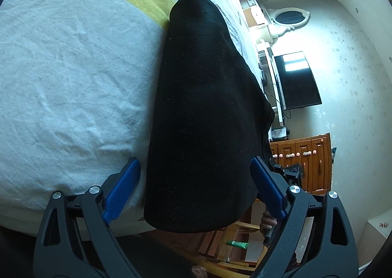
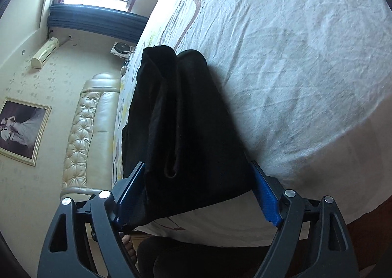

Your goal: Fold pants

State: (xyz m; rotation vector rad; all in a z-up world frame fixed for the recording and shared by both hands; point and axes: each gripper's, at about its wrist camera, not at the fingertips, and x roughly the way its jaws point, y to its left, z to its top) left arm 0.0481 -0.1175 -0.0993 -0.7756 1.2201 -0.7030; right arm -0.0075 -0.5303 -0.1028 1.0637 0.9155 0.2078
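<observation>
The black pants (image 1: 203,116) are laid on the bed (image 1: 68,77), near its edge, over a pale sheet with yellow patches. In the left wrist view they are seen as one smooth dark band running away from the camera. In the right wrist view (image 2: 186,131) 2 layers with a deep crease between them can be made out.

The left gripper (image 1: 196,189) is held low over the near end of the pants, its jaws spread wide on either side of the cloth, nothing pinched. The right gripper (image 2: 198,192) is likewise spread, its blue pads (image 2: 265,197) flanking the fabric. A television (image 1: 296,79) and wooden cabinet (image 1: 303,160) are seen beyond the bed.
</observation>
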